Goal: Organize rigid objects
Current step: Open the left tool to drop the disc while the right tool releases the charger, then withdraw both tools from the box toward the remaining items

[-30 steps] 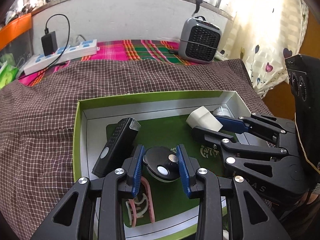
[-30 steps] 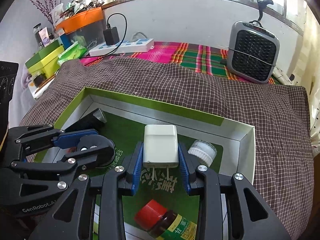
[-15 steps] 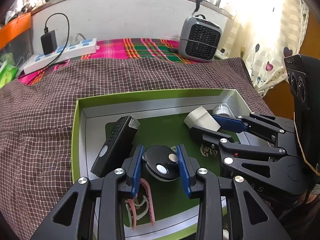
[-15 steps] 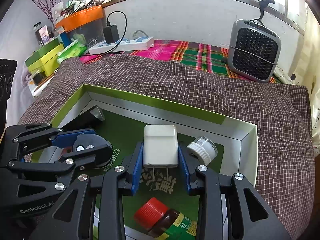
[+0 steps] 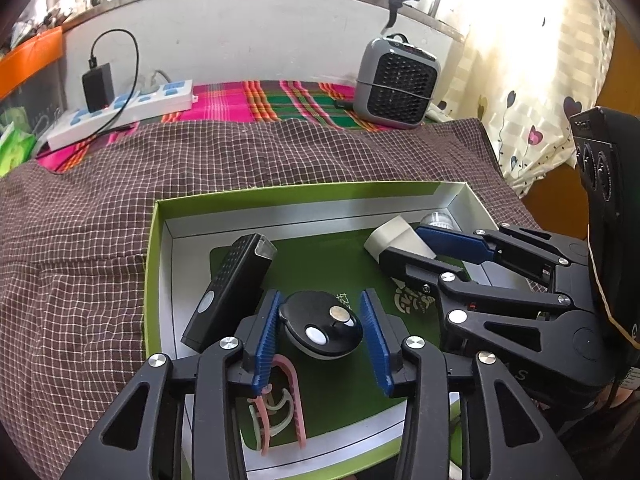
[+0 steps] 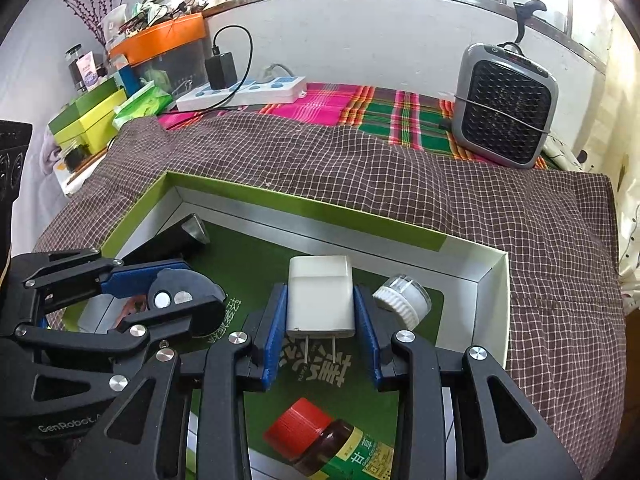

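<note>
both hand-held grippers have barely shifted since a moment ago, each keeping its catch low inside the box.

one brown checked cloth [image 5: 100, 240], soft and wrinkled, covers the bed, with one bright plaid cloth [image 6: 360, 108] behind it. on the checked cloth sits one shallow rectangular cardboard box [image 5: 149, 260], green outside, white-walled, with a dark green printed liner. at the back stand one grey rounded fan heater [image 6: 506, 108] with a black grille, and one long white power strip [image 5: 120, 110] carrying one black adapter.

in the box lie six loose things: one black oblong torch [image 5: 228, 288] with a ribbed face, leaning at the left wall; one glossy black round disc [image 5: 320, 326] with two small buttons; one smooth white square charger [image 6: 321, 296] with two metal prongs; one brown bottle [image 6: 332, 444] with a ribbed red cap, lying flat; one small clear jar [image 6: 402, 298] with a ridged white lid; and one pink plastic clip [image 5: 288, 404].

left hand-held gripper [image 5: 320, 340]: blue ribbed pads pinch the disc. right hand-held gripper [image 6: 321, 332]: pads pinch the charger, prongs pointing back.
</note>
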The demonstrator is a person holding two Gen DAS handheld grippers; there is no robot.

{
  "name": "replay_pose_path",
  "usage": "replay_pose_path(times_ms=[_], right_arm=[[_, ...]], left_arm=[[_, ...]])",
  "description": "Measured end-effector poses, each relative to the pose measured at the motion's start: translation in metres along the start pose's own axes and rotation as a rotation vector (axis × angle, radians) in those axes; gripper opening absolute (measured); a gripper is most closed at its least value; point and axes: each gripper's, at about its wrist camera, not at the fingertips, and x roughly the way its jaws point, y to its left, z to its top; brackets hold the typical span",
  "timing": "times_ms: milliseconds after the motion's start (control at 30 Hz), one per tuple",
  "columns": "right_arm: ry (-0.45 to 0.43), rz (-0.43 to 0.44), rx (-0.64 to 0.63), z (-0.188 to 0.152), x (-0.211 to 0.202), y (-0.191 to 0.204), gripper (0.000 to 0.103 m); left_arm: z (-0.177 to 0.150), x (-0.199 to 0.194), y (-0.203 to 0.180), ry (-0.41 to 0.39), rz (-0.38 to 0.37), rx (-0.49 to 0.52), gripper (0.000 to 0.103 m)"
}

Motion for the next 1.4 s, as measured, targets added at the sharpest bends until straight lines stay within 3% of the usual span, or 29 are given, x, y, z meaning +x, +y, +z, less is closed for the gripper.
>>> replay_pose_path(times_ms=[767,1267,1400], right_arm=[[-0.078,-0.024,0.045,-0.011,-0.048,0.009,0.04],[-0.136,-0.035,0.072,-0.046,-0.099,0.042,0.044],[-0.123,-0.043,0.076,-0.062,-0.106,0.055,0.044]], left_arm=[[-0.016,-0.051,-0.003,-0.083,0.009,-0.032,0.045],[-0.072,-0.116,0.004,-0.18,0.071,-0.043,0.045],[-0.089,-0.13,0.013,-0.205,0.045,-0.074,0.045]])
